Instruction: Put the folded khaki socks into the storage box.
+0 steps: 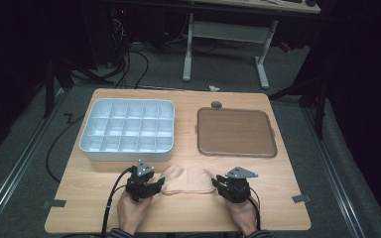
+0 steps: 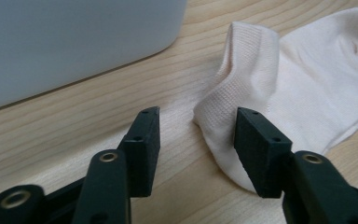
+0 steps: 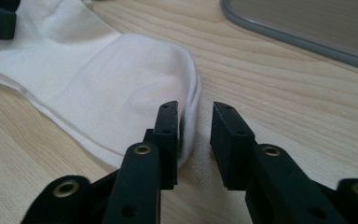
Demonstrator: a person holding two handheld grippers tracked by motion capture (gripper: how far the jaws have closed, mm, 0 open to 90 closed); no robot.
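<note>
Both grippers rest low on the wooden table (image 1: 89,208), one at each end of a pale sock (image 1: 188,180). Left gripper (image 2: 196,140): jaws apart, sock cuff between them, pads not pressing. Right gripper (image 3: 195,140): jaws parted, sock toe edge in the gap beside one pad, unclamped. Beyond the left gripper stands a white compartment box (image 1: 127,130); beyond the right, a brown tray (image 1: 235,132)

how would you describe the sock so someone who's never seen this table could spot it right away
On the wooden table, look along the near edge, in front of the white divided box and brown tray. The sock lies flat between the left gripper and right gripper: the one soft, pale peach thing there.
</note>
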